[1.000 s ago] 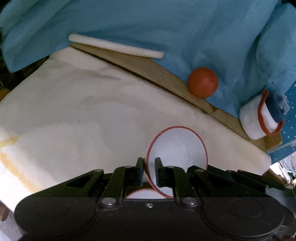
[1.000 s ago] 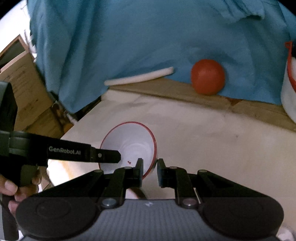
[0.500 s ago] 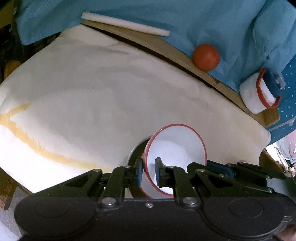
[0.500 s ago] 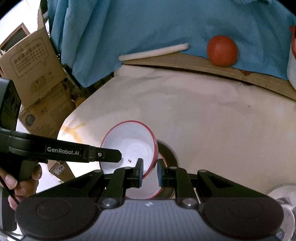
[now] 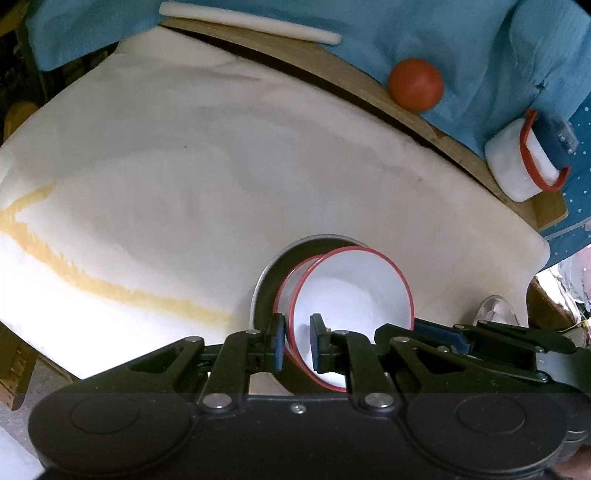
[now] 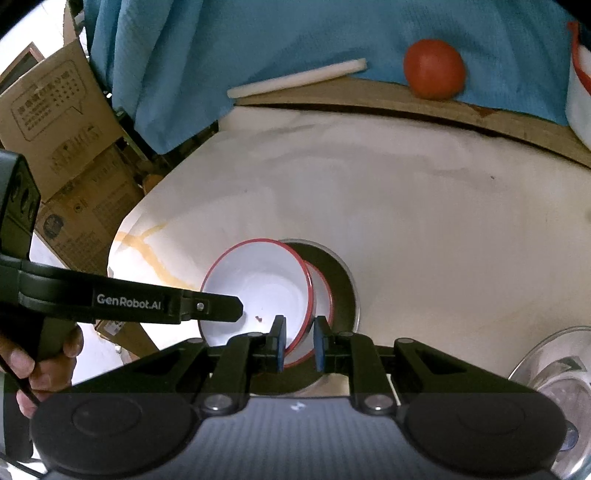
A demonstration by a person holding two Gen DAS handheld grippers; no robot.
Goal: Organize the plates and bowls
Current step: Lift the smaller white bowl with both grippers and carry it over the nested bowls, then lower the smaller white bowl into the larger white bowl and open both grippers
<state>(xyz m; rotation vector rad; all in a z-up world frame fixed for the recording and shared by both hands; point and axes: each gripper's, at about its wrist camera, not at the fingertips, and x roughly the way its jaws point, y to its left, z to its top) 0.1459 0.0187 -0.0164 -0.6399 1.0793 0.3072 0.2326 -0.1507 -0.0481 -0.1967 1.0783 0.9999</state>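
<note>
Two white enamel bowls with red rims are showing: the upper bowl (image 5: 351, 295) is sitting tilted inside a lower bowl (image 6: 323, 291), of which only a crescent of rim is peeking out. Both are resting over a round metal pan (image 6: 340, 273) with a dark inside (mostly hidden under them) on the cream-covered tabletop (image 5: 221, 166).

Two grippers are pinching the upper bowl's thin rim from opposite sides. The left gripper (image 5: 297, 341) is clamping its blue-padded fingers (image 5: 277, 341) on one edge, one finger inside, one outside; the right gripper (image 6: 299, 343) is doing the same across from it. A hand (image 6: 44, 365) is gripping the left tool's handle, partly cut off at the frame edge.

Along the far edge, one smooth red ball (image 5: 415, 88), one white rod (image 5: 251, 20) and one white tub with a red band (image 5: 524, 162) are lying by blue cloth (image 5: 443, 29). A clear glass dish (image 6: 554, 387) is cut off at the lower right, blurred. Cardboard boxes (image 6: 55, 118) are standing off the tabletop.
</note>
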